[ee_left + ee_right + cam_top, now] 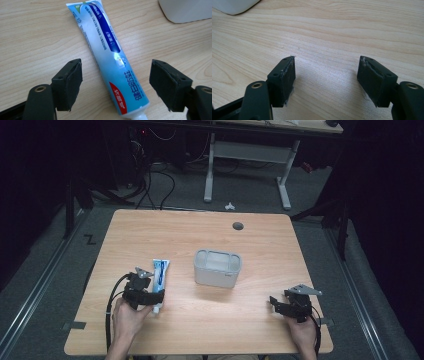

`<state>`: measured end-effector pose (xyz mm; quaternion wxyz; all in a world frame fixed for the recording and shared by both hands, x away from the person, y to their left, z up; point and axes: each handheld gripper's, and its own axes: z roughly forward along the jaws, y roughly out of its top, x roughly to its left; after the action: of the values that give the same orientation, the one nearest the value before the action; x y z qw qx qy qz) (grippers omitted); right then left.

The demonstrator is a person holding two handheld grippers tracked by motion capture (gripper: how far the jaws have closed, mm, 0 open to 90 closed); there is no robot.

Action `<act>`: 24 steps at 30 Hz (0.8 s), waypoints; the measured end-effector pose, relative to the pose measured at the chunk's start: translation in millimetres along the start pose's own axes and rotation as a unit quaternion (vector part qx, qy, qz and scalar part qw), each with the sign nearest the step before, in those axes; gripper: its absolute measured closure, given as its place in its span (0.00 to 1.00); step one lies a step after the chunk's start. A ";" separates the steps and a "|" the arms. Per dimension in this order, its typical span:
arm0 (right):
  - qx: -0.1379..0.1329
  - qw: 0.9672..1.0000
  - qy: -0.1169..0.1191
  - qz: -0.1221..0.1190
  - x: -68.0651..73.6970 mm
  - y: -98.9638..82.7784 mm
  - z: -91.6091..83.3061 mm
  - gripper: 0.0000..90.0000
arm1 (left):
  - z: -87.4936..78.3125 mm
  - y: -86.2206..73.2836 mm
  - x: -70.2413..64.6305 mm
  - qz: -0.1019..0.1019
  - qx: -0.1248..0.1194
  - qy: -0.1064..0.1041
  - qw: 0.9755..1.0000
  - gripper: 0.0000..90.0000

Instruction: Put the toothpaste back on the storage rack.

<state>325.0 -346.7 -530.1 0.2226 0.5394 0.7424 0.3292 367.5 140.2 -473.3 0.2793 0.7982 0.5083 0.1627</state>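
Two black jaws of the left gripper stand spread wide on either side of a blue-and-white plastic toothpaste tube, which lies flat on the light wooden table, untouched. Right gripper gapes over bare wood, well apart from it.

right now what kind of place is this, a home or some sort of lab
Most likely a lab or recording room, not a home. A bare wooden table with a cable hole stands on grey carpet between dark curtains, loose cables trail across the floor behind, and only a toothpaste tube and a grey holder are laid out.
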 end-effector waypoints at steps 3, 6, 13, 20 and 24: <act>-0.001 1.000 0.001 0.000 -0.2 0.0 0.0 0.35 | 3.7 5.5 -1.1 -0.001 0.006 0.001 1.000 0.30; -0.001 1.000 0.001 0.000 -0.3 0.0 0.0 0.35 | 9.1 12.4 -1.5 -0.002 0.012 0.007 1.000 0.30; 0.003 1.000 -0.009 -0.010 2.8 0.2 0.7 0.34 | 20.3 26.7 -1.0 -0.003 0.039 0.020 0.999 0.31; 0.005 1.000 -0.012 -0.013 3.6 0.4 0.7 0.34 | 28.9 39.2 -0.3 -0.002 0.060 0.025 0.998 0.34; 0.005 1.000 -0.012 -0.012 3.5 0.3 0.7 0.34 | 34.8 46.9 -0.1 -0.002 0.072 0.033 0.997 0.34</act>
<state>324.6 -343.1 -530.2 0.2327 0.5356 0.7474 0.3168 420.1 114.9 -472.2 0.2043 0.8094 0.5294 0.1514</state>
